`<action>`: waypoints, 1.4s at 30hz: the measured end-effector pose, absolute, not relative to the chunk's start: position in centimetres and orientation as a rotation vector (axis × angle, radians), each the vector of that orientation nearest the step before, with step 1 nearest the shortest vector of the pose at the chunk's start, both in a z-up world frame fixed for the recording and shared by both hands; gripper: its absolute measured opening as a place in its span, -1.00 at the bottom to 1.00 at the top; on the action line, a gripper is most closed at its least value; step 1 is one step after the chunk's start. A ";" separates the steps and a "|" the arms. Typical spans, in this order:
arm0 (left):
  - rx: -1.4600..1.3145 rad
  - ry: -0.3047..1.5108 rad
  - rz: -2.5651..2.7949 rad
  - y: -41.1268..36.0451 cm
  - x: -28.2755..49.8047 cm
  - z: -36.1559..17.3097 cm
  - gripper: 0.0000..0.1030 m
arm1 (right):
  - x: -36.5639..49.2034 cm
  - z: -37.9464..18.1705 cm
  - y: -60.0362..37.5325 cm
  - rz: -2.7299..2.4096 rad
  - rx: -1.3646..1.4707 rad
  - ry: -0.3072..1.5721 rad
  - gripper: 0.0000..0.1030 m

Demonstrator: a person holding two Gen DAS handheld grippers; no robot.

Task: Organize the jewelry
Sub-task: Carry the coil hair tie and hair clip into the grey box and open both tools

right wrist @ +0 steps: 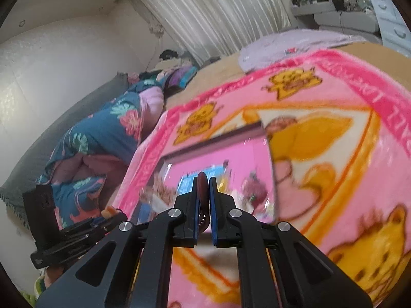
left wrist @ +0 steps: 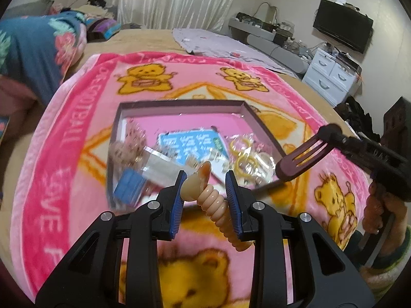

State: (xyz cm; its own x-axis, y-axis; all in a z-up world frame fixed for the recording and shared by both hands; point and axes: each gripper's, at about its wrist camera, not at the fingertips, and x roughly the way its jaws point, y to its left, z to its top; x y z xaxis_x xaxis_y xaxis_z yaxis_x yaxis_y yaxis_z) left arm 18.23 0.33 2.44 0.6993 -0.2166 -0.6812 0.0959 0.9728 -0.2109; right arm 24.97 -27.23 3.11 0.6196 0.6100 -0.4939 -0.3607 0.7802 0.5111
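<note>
**Both grippers hold hair pieces over the jewelry box on the bed**

A pink bear-print blanket [left wrist: 77,133] is spread on a tan bed [left wrist: 143,38], and the open, pink-lined jewelry box [left wrist: 179,107] sits at the blanket's middle, cluttered with a blue card [left wrist: 190,143], yellow rings [left wrist: 244,159] and clear packets. Above the box's near edge, the left gripper [left wrist: 205,195] has its jaws clamped on a peach spiral hair clip [left wrist: 213,205]. At the box's right side, the right gripper [right wrist: 204,205] has its jaws together on a dark maroon flat clip [left wrist: 300,159]. Beyond the box lie a floral quilt [left wrist: 33,59], white curtains [left wrist: 179,0], a wall television [left wrist: 341,25] and white drawers [left wrist: 331,74].
</note>
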 end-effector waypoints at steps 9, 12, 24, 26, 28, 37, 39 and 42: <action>-0.116 0.791 -0.186 -1.8 21.4 2.4 -0.55 | 28.4 3.9 -28.9 0.523 0.391 0.684 -0.88; -0.112 0.800 -0.183 -2.0 22.3 1.8 -0.55 | 29.5 3.5 -28.8 0.510 0.397 0.694 -0.88; -0.123 0.837 -0.167 -1.8 24.6 -0.9 -0.55 | 32.4 -0.1 -27.3 0.410 0.400 0.732 -0.88; -0.125 0.845 -0.166 -1.7 24.7 -1.3 -0.55 | 32.5 -0.6 -27.1 0.394 0.400 0.737 -0.88; -0.128 0.851 -0.165 -1.6 24.9 -1.7 -0.55 | 32.5 -1.1 -26.8 0.375 0.378 0.742 -0.88; -0.138 0.869 -0.163 -1.3 25.2 -2.8 -0.54 | 31.4 -2.7 -25.5 0.377 0.303 0.784 -0.87; -0.140 0.873 -0.162 -1.3 25.2 -3.0 -0.54 | 31.1 -3.1 -25.5 0.383 0.303 0.801 -0.86; -0.138 0.873 -0.162 -1.3 25.3 -3.0 -0.54 | 30.4 -3.2 -25.6 0.391 0.290 0.810 -0.86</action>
State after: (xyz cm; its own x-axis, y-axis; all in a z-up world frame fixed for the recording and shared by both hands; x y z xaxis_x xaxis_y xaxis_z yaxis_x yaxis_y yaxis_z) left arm 25.28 -1.27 -3.04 0.6319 -0.1972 -0.7496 0.0844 0.9789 -0.1863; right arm 30.44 -25.56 -3.18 0.6249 0.4446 -0.6418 -0.2265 0.8899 0.3959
